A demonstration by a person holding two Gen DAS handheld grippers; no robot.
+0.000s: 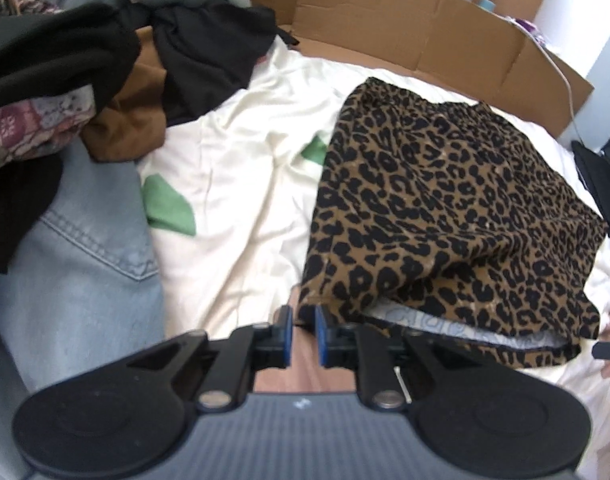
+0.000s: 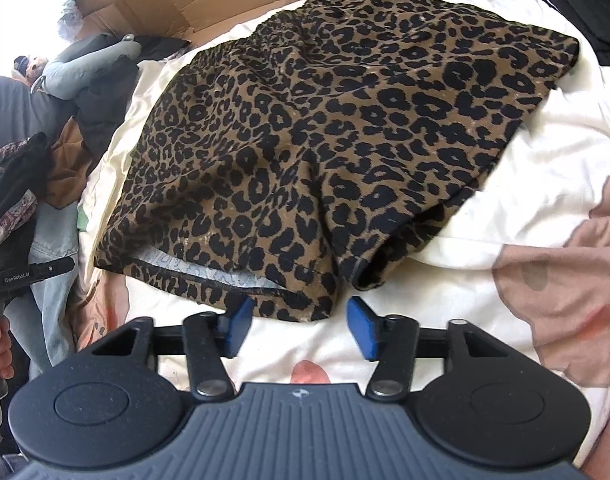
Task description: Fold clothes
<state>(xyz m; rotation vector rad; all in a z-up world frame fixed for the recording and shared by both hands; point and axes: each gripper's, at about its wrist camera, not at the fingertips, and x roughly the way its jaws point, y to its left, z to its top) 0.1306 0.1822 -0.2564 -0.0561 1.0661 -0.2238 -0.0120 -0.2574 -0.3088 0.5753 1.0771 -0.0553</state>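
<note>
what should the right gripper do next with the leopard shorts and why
Probably ease the right gripper forward and close on the near hem of the leopard shorts. Its jaws stand open just short of that hem, holding nothing, and the shorts lie flat on the bedsheet, ready to fold.
</note>
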